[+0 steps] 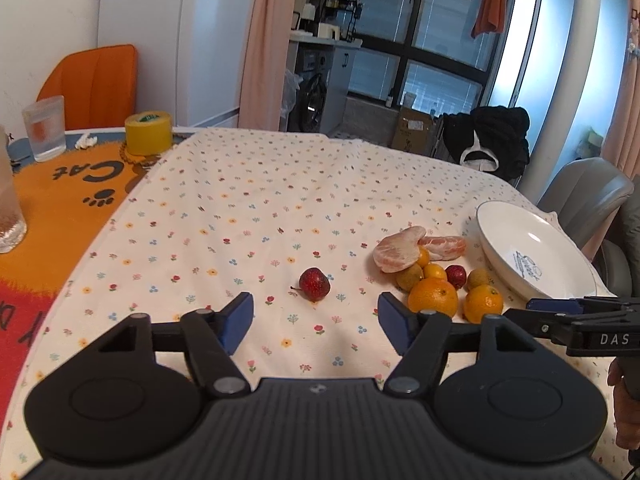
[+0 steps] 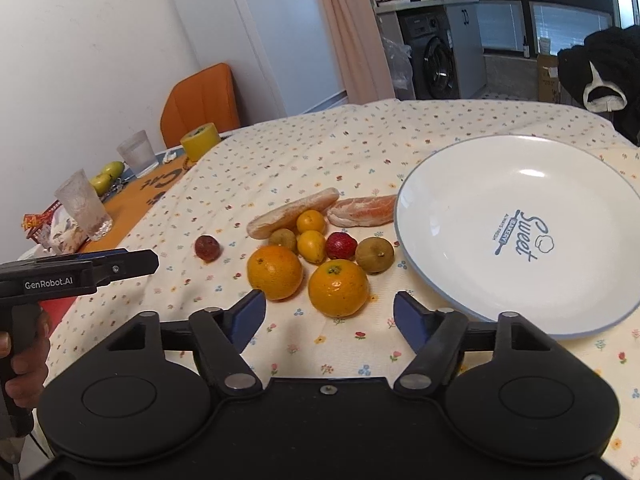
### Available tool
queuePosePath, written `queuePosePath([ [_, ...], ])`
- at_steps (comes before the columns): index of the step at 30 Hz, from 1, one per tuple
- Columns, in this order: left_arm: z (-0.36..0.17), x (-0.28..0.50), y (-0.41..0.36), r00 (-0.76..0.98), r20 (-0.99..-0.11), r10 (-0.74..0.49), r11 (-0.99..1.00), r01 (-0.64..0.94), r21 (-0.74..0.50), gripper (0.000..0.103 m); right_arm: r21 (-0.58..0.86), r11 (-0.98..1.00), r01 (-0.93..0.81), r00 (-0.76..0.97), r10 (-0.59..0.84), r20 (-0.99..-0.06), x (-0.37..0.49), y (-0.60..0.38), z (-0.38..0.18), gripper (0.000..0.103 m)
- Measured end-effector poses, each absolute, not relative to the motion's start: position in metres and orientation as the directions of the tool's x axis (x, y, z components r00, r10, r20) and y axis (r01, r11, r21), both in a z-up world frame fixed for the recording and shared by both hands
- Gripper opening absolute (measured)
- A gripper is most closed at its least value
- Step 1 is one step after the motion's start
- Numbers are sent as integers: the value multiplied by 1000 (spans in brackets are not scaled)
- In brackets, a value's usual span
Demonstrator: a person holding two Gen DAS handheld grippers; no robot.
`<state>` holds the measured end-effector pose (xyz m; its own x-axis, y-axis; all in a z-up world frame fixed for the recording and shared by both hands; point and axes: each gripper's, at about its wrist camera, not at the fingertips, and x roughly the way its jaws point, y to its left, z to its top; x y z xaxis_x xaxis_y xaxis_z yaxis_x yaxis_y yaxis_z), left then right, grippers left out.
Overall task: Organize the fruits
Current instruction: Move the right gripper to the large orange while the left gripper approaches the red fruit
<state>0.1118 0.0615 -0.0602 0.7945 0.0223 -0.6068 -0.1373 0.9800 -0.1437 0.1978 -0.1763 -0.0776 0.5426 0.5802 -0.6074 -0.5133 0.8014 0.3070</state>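
Our left gripper [image 1: 315,322] hangs with fingers spread and empty; a lone red fruit [image 1: 315,283] lies just beyond the gap, stem pointing left. Our right gripper [image 2: 329,320] also gapes empty, two oranges [image 2: 338,288] just ahead, beside the white plate [image 2: 440,280]. Only the right view shows green fruits [image 2: 106,176] behind the glasses.

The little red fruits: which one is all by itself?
The small red fruit lying alone on the flowered cloth, left of the pile. The other red one sits tucked among the oranges.
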Motion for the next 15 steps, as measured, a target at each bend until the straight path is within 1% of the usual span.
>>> queuePosePath([
  [2, -63, 118, 62, 791, -612, 16, 980, -133, -147, 65, 311, 798, -516, 534, 583, -612, 202, -174, -80, 61],
  [5, -66, 127, 63, 783, -621, 15, 980, -134, -145, 63, 301, 804, -513, 532, 574, -623, 206, -169, -82, 60],
  [10, -72, 140, 65, 773, -635, 6, 981, -128, -147, 58, 240, 822, -517, 553, 535, -639, 209, -158, -85, 59],
  [15, -79, 153, 67, 765, -644, -5, 983, -116, -145, 53, 216, 819, -531, 552, 528, -645, 210, -149, -86, 54],
])
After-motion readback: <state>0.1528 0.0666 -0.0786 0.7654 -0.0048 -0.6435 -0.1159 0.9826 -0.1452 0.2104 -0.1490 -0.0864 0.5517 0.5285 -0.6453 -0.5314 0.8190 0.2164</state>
